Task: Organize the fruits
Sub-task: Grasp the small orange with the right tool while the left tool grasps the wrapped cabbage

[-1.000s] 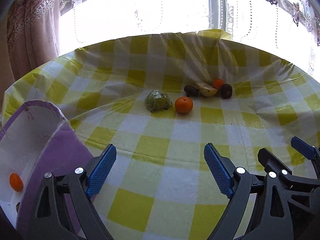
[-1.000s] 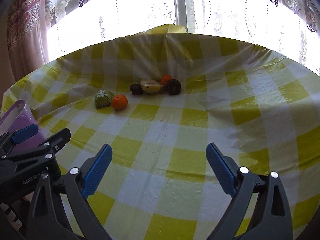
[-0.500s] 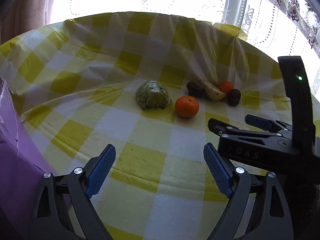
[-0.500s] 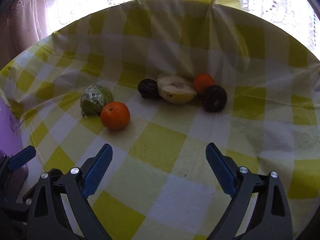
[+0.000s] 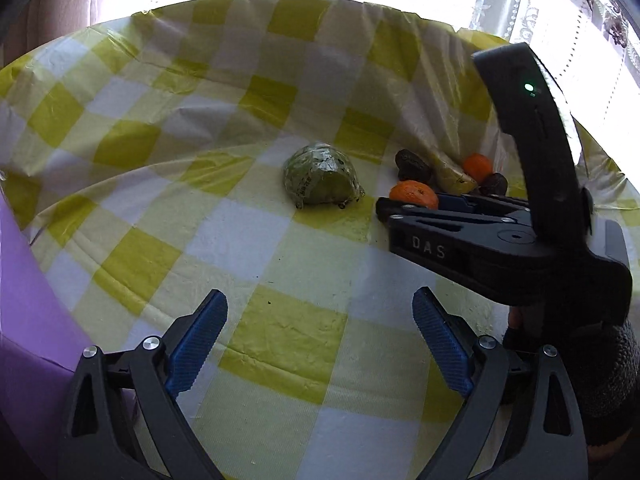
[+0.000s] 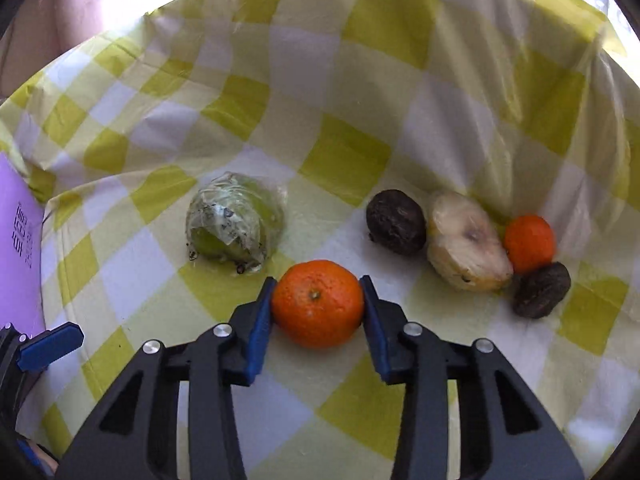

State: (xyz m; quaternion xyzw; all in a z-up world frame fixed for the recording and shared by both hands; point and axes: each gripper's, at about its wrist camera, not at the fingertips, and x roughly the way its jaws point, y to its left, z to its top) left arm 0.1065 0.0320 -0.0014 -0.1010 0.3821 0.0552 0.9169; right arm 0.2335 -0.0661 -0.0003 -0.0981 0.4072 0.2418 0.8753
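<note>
Right gripper (image 6: 317, 306): lower centre of the right wrist view, jaws closing, blue pads pressed on either side of a tangerine (image 6: 317, 303) resting on the yellow-and-white checked tablecloth (image 6: 344, 152). Left gripper (image 5: 320, 344): bottom of the left wrist view, jaws opening and spread wide, nothing between them, only bare cloth. Plastic-wrapped green fruit (image 6: 235, 222): just up and left of the gripped tangerine, close but apart. Cluster at centre right of the right wrist view: dark wrinkled fruit (image 6: 396, 222), touching a pale wrapped fruit (image 6: 468, 242); second tangerine (image 6: 529, 243) behind the pale one; second dark fruit (image 6: 541, 290) at lower right of the cluster. Purple container (image 5: 28, 304): left edge of the left wrist view, printed text on its side seen in the right wrist view, too small to read. Knit sleeve (image 5: 608, 380): lower right of the left wrist view, beneath the right gripper's black body. Bright window with lace curtain (image 5: 568, 12): upper right.
</note>
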